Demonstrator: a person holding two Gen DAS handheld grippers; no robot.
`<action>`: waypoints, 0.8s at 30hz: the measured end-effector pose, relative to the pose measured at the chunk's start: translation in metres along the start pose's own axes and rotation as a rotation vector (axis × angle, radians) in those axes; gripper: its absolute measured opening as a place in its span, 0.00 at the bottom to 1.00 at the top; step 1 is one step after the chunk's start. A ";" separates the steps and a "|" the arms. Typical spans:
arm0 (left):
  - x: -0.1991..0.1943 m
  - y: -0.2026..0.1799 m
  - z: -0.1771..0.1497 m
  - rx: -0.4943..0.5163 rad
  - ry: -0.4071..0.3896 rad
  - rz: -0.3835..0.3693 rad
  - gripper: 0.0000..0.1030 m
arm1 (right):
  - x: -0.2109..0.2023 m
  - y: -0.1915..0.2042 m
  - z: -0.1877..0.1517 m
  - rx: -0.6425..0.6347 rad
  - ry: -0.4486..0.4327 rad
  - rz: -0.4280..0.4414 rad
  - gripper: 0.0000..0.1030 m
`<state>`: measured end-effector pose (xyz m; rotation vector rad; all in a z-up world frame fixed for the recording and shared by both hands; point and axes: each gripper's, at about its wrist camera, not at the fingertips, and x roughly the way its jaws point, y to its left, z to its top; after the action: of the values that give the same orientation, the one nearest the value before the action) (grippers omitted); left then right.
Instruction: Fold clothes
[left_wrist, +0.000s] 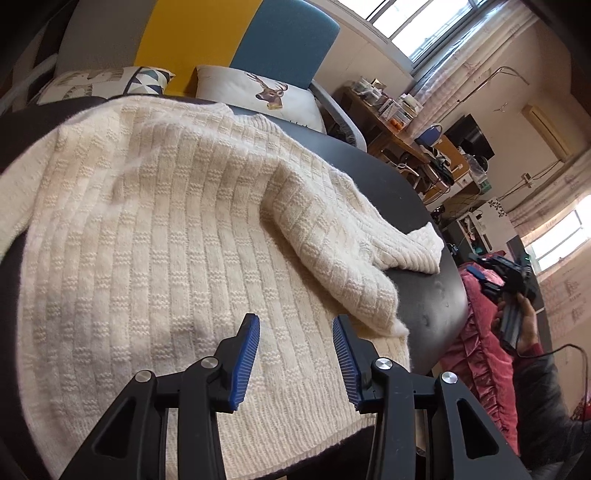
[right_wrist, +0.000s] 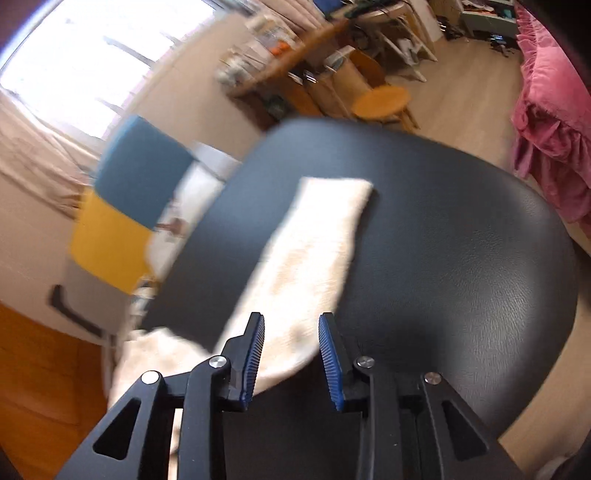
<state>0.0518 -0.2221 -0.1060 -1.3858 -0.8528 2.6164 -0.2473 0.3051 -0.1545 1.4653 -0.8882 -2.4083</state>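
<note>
Deer pillow (left_wrist: 258, 94), pink bedding (right_wrist: 550, 122), perhaps stool (right_wrist: 380, 101).

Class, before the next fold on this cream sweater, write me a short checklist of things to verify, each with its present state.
1. Left tool open over the cream knit sweater: ok.
2. Right tool open and holding nothing: ok.
3. Sleeve lying flat on the black table: ok.
4. Sweater body smooth: not ok, a ridge runs at the shoulder.
5. Right tool lined up with the sleeve: cannot tell, that view is blurred.

Sweater (left_wrist: 166, 229) on table (left_wrist: 432, 295)
</note>
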 end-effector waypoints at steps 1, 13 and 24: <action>-0.001 0.001 0.001 -0.002 -0.001 0.007 0.41 | 0.011 -0.005 0.003 0.026 0.005 -0.008 0.30; 0.004 -0.003 0.016 -0.014 0.000 0.064 0.42 | 0.069 -0.019 0.020 0.168 0.045 0.153 0.31; 0.005 -0.011 0.016 -0.001 0.008 0.076 0.43 | 0.091 0.013 0.026 0.063 0.066 0.128 0.32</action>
<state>0.0346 -0.2184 -0.0976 -1.4561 -0.8158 2.6642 -0.3166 0.2648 -0.2061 1.4531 -1.0183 -2.2474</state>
